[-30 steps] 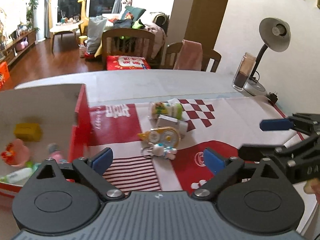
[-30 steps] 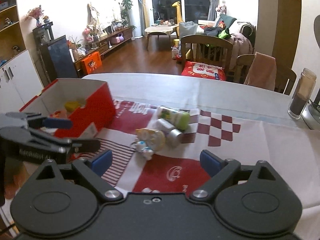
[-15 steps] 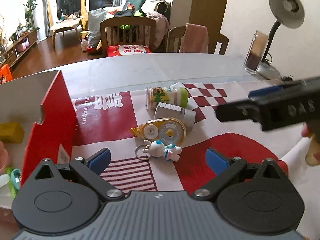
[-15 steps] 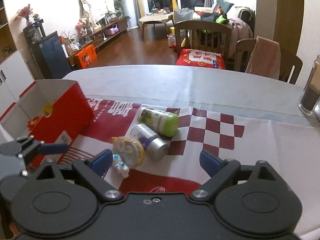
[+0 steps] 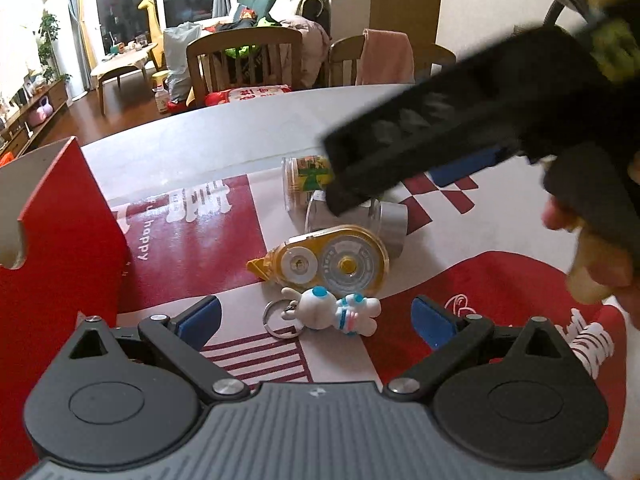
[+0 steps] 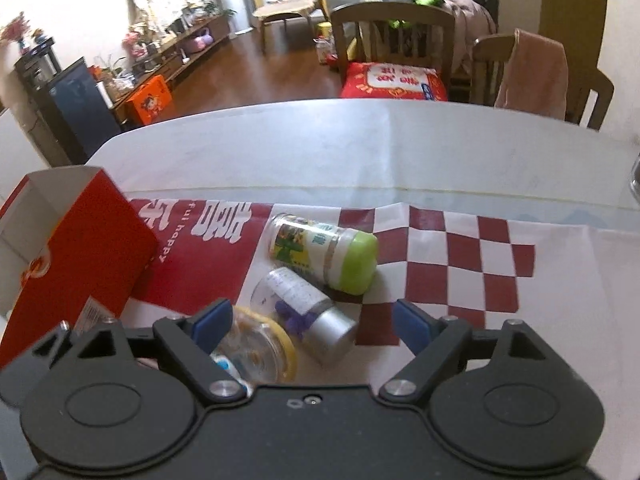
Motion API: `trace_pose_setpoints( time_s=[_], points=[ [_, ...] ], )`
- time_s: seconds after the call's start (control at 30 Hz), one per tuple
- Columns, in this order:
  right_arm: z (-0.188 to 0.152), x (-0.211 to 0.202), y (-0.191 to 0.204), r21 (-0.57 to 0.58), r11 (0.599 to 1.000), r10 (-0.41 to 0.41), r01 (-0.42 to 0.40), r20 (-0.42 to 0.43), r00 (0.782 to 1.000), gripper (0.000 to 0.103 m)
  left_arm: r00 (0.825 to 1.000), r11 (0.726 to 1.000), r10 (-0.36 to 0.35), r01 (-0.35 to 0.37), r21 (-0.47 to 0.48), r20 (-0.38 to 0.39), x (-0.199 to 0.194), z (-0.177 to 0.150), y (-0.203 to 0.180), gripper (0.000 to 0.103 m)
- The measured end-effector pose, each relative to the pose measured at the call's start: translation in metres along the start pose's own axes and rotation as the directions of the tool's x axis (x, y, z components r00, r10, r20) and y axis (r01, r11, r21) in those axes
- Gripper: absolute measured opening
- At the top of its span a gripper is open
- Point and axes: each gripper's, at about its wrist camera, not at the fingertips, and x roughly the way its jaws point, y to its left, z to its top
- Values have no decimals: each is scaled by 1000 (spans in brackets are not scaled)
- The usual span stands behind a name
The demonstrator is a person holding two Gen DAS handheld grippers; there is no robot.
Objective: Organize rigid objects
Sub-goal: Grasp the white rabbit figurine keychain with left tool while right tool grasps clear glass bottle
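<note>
A yellow correction-tape dispenser [image 5: 332,262], a white astronaut keychain [image 5: 334,312], a silver-capped clear jar [image 6: 308,306] and a green-capped bottle [image 6: 324,254] lie together on the red-and-white cloth. My left gripper [image 5: 316,320] is open, with the keychain between its fingertips. My right gripper [image 6: 310,322] is open and hovers over the silver-capped jar and the dispenser [image 6: 260,350]. In the left wrist view the right gripper [image 5: 440,156] crosses above the jars and hides part of them. A red cardboard box [image 5: 60,248] stands to the left.
The red box also shows in the right wrist view [image 6: 68,256]. The white table [image 6: 360,148] reaches back to wooden chairs [image 6: 394,40]. A glass jar [image 6: 635,178] stands at the right edge.
Both grippers moved forward and down towards the pile. The right gripper swung in over the jars and now fills the upper right of the left wrist view.
</note>
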Motion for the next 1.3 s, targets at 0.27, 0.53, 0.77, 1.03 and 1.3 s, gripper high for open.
trace_pose_setpoints(
  time_s=[0.27,0.53,0.77,1.03,1.3],
  points=[
    [10,29,3,88,995,-34,38,-49,998,85,1000,998,-25,24,59,5,10,-2,-10,101],
    [7,40,1,138,988,-57,70,-96,994,82,1000,995,-27,26,96,8,15,-4,-13,98],
    [6,37,0,142,988,-39,54,-109,993,76,999,994,-34,33,107,4,14,-5,-18,83],
    [-2,27,-8,177,984,-17,34,-100,995,76,1000,994,5,-3,107,-20,16,-6,-15,56],
    [-14,5,-19,190,981,-11,26,-83,997,76,999,995,5,-2,100,-32,3,-12,-14,56]
  ],
)
